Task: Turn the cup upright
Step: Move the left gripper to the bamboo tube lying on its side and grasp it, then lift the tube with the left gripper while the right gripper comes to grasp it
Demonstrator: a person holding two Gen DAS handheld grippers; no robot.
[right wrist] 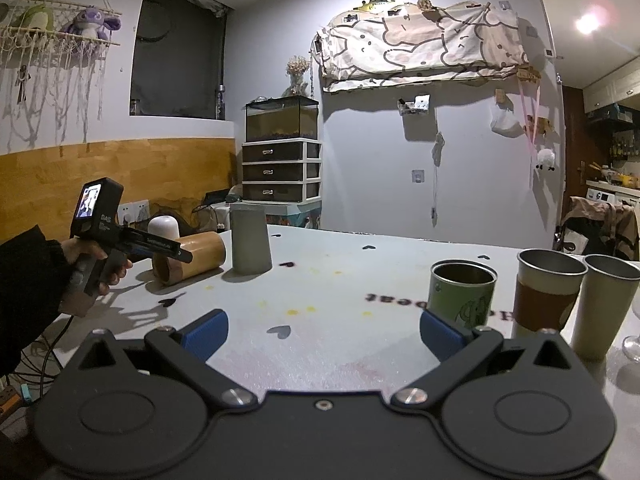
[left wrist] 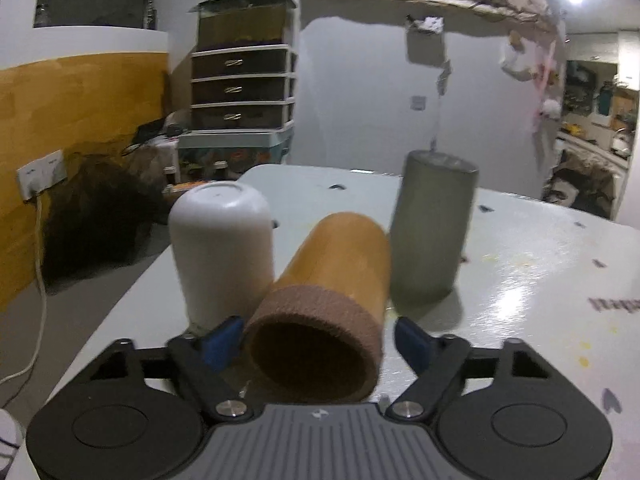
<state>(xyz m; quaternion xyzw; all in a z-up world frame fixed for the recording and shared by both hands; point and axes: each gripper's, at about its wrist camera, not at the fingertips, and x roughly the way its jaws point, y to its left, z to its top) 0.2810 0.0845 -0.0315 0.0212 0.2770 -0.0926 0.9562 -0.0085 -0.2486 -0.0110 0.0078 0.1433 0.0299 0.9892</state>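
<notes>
A tan bamboo-coloured cup (left wrist: 332, 280) lies on its side on the table, its brown-banded open mouth facing my left gripper (left wrist: 320, 344). The left gripper is open, its blue fingertips on either side of the cup's mouth, apart from it. A white cup (left wrist: 220, 248) stands upside down to its left, a grey cup (left wrist: 432, 228) upside down to its right. In the right wrist view the tan cup (right wrist: 192, 256), grey cup (right wrist: 250, 240) and white cup (right wrist: 163, 226) sit far left. My right gripper (right wrist: 320, 334) is open and empty above the table.
A green printed can (right wrist: 460, 292), a steel cup with a brown sleeve (right wrist: 546, 292) and a grey cup (right wrist: 604, 304) stand upright at the right. A wine glass (right wrist: 634, 336) shows at the right edge. The table's left edge (left wrist: 132, 292) drops beside the white cup.
</notes>
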